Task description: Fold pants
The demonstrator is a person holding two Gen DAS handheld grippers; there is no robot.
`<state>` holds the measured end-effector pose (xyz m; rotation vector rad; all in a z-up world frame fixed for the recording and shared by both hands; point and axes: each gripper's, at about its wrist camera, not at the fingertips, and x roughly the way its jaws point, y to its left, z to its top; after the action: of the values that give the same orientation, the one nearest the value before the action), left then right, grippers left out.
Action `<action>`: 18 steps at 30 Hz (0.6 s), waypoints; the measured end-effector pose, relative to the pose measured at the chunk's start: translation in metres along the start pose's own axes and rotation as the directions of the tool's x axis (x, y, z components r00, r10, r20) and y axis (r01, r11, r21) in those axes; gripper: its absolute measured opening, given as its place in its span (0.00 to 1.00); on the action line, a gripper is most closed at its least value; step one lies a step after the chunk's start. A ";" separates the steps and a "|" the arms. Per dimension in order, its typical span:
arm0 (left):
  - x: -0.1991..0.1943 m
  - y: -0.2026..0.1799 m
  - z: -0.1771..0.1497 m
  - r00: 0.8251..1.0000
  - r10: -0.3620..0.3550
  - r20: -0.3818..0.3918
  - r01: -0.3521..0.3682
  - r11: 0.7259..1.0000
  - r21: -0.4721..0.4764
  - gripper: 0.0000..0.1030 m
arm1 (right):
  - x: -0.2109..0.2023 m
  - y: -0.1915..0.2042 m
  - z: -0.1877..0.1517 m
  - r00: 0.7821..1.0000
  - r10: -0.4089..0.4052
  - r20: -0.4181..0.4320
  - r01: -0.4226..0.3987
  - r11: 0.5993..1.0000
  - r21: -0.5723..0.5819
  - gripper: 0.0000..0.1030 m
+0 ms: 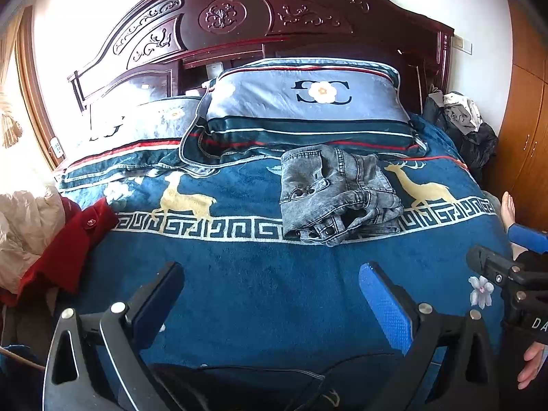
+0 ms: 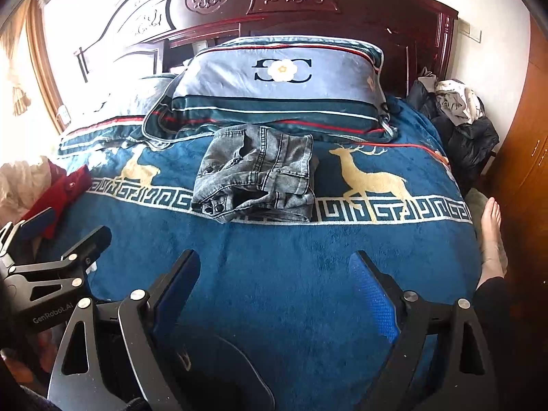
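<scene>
A pair of grey denim pants lies folded into a compact bundle on the blue deer-patterned blanket, just in front of the pillows. My left gripper hangs open over bare blanket, well short of the pants, nothing between its fingers. My right gripper is also open and empty, likewise nearer than the bundle. In the left wrist view the right gripper's fingers show at the right edge. In the right wrist view the left gripper's fingers show at the left edge.
Two pillows lean against a carved dark wooden headboard. Red and beige garments lie on the bed's left side. Dark clothes pile at the right. A person's bare foot is beside a wooden wardrobe.
</scene>
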<state>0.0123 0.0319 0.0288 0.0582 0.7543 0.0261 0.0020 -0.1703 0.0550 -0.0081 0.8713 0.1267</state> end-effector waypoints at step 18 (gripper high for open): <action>-0.008 -0.004 0.000 1.000 0.004 0.025 -0.004 1.000 -0.006 1.00 | -0.001 0.002 0.001 1.000 -0.001 0.026 0.001 1.000 0.008 0.86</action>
<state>0.0063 0.0278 0.0344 0.0545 0.7289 0.0309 0.0013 -0.1684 0.0563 0.0011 0.8455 0.1223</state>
